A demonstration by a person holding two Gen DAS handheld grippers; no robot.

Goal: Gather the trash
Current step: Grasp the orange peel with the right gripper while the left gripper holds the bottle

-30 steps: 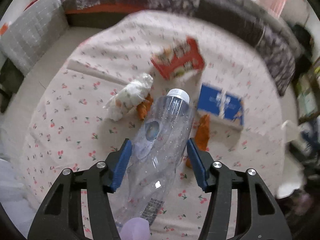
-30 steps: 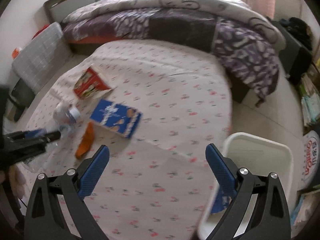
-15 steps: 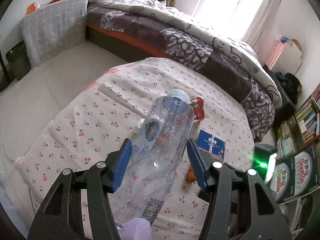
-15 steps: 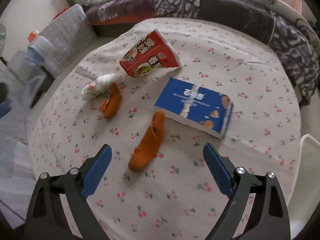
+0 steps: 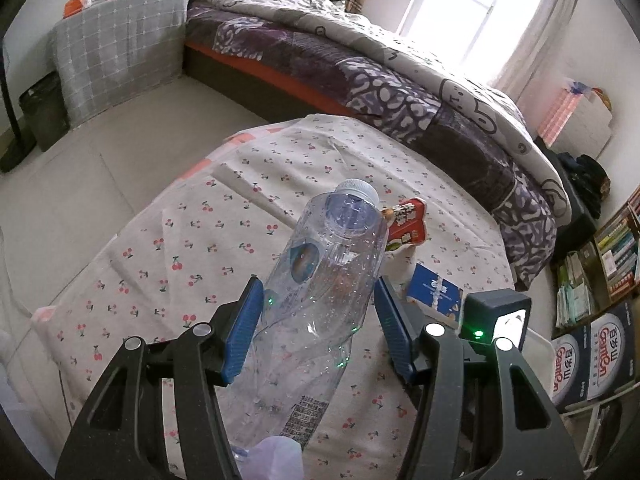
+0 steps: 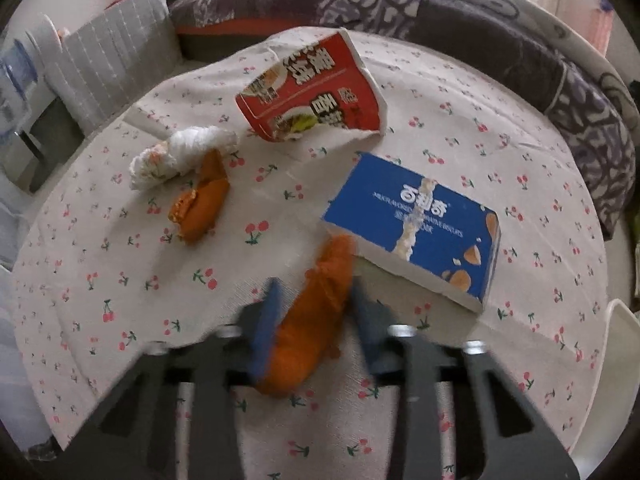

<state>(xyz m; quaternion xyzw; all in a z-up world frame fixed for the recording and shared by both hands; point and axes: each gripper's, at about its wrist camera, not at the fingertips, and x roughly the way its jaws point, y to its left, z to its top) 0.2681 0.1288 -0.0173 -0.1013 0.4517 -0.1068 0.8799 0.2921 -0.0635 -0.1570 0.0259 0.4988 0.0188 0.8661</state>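
My left gripper (image 5: 318, 320) is shut on a clear plastic bottle (image 5: 320, 308) and holds it high above the round cherry-print table (image 5: 224, 240). In the right wrist view, my right gripper (image 6: 314, 306) is down at the table with its blue fingers (image 6: 266, 320) close on either side of an orange wrapper (image 6: 316, 312); the fingers are blurred. A blue biscuit box (image 6: 416, 224), a red noodle cup (image 6: 312, 92), a second orange wrapper (image 6: 202, 200) and a crumpled white tissue (image 6: 180, 156) lie on the table.
A bed with a purple patterned quilt (image 5: 400, 80) runs behind the table. A grey checked cushion (image 5: 116, 56) stands at the left. A white bin rim (image 6: 622, 344) shows at the right table edge. Bookshelves (image 5: 600, 264) and boxes are at the right.
My left gripper has lifted the bottle up and tilted away from the table. My right gripper has swung from the white bin to the table, come down over the orange wrapper, and its jaws have narrowed.
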